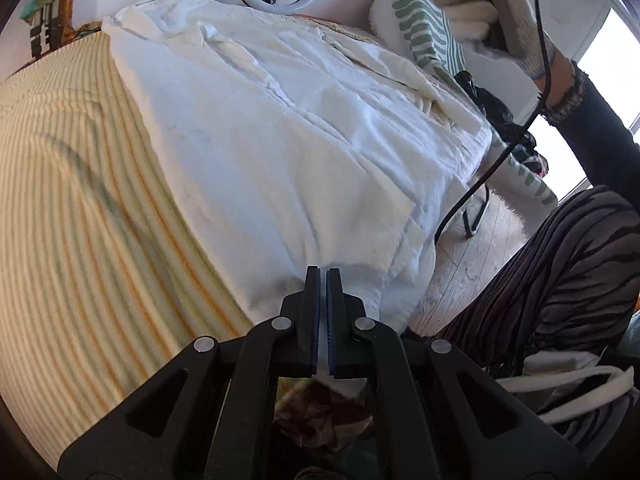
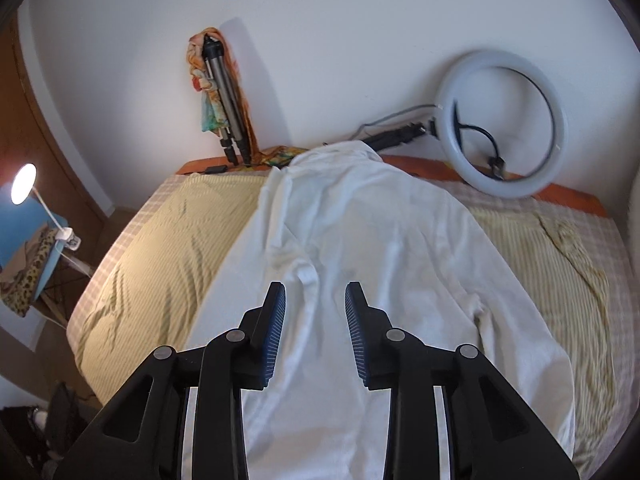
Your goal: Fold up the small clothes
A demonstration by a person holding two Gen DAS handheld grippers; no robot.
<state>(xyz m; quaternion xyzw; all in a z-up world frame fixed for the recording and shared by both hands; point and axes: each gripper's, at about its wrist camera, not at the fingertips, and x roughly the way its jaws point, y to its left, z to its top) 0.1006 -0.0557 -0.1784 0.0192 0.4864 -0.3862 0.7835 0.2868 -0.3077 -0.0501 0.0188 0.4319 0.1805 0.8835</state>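
**White garment spread on the bed, one hem corner pinched**

The left gripper (image 1: 323, 276) has its jaws pressed together at the near edge of the bed, and white cloth shows in the slit between them, so it appears to pinch the hem of the white garment (image 2: 360, 248). The right gripper (image 2: 316, 312) hangs above the cloth with its jaws partly apart and nothing between them.

The garment lies lengthwise down the middle of the bed (image 2: 160, 240), its top end reaching the far edge by the wall, its near end spilling over the near edge.

Risks, as I judge them: a pull from the left jaws alone could drag the whole piece off the near edge, since much of it already hangs there. The black cable (image 1: 480, 184) trailing by the right-hand edge could snag cloth or a hand. Creases already run through the fabric, so a fold made now may set crooked.

The bed carries a yellow striped sheet. A ring light (image 2: 504, 128) leans on the white wall at the far right corner, a folded tripod (image 2: 228, 100) at the far left. A lamp (image 2: 22, 184) glows beyond the left edge.
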